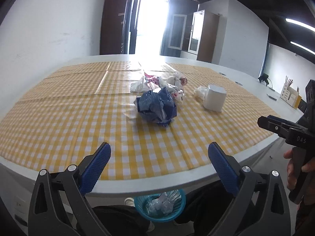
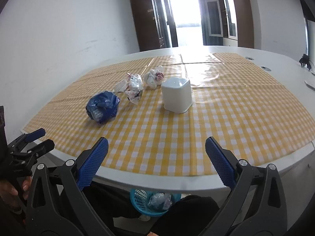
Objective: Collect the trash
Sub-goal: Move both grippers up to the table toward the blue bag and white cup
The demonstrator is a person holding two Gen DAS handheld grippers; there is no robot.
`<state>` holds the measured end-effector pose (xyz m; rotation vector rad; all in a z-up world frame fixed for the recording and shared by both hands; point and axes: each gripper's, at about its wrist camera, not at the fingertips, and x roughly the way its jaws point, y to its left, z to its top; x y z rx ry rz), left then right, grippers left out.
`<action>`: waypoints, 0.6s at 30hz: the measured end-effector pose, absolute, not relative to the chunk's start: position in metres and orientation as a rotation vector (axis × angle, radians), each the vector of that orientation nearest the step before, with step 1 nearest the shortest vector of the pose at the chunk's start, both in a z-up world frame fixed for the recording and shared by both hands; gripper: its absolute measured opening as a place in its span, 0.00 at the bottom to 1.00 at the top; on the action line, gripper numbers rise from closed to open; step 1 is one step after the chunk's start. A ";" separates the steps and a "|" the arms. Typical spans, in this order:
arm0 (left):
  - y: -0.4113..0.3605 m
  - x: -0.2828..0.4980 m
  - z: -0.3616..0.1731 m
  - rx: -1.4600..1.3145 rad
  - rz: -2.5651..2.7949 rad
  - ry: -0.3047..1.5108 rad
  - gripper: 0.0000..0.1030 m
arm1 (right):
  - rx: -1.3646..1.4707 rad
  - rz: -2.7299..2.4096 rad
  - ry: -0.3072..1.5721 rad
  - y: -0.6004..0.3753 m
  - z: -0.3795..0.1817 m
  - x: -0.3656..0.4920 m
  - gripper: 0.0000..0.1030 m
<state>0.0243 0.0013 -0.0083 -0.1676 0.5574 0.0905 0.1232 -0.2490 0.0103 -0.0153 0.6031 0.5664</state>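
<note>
Two hand-held grippers hover side by side over the near edge of a white table (image 1: 246,72) covered with a yellow-and-white checked cloth (image 1: 69,118). The left gripper (image 1: 159,153) has its blue-padded fingers spread wide with nothing between them, and the right gripper (image 2: 156,148) is equally wide and empty.

From the left wrist view, a crumpled blue plastic bag (image 1: 155,106) lies on the cloth at about 12 o'clock, well ahead of the fingers. Just behind it sits a cluster of crumpled clear and white wrappers (image 1: 157,82) with red print. A white square cup (image 1: 214,98) stands upright at about 1 o'clock, with a small wad of white tissue (image 1: 199,92) touching its left side. The right gripper shows at 3 o'clock, held by a hand (image 1: 295,167).

From the right wrist view, the blue bag (image 2: 102,106) is at 11 o'clock, a clear wrapper (image 2: 132,87) just beyond it, and a white and red wad (image 2: 154,77) farther back. The cup (image 2: 177,95) stands at 12 o'clock (its open top shows it empty).

Below the table edge, between the person's dark-clothed knees, a teal mesh basket (image 1: 177,196) already holds some clear crumpled plastic (image 1: 159,204).
</note>
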 end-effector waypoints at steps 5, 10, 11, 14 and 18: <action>0.009 0.056 -0.004 -0.194 0.087 0.569 0.94 | -0.014 0.524 0.621 -0.232 0.013 0.160 0.91; 0.020 0.082 -0.012 -0.211 0.088 0.611 0.94 | -0.048 0.511 0.649 -0.212 0.014 0.184 0.91; 0.022 0.086 -0.013 -0.211 0.095 0.615 0.94 | -0.060 0.507 0.649 -0.208 0.013 0.188 0.91; 0.030 0.097 -0.016 -0.214 0.109 0.626 0.94 | -0.073 0.475 0.659 -0.200 0.012 0.203 0.91; 0.036 0.117 -0.019 -0.228 0.107 0.657 0.94 | -0.068 0.441 0.698 -0.186 0.007 0.225 0.91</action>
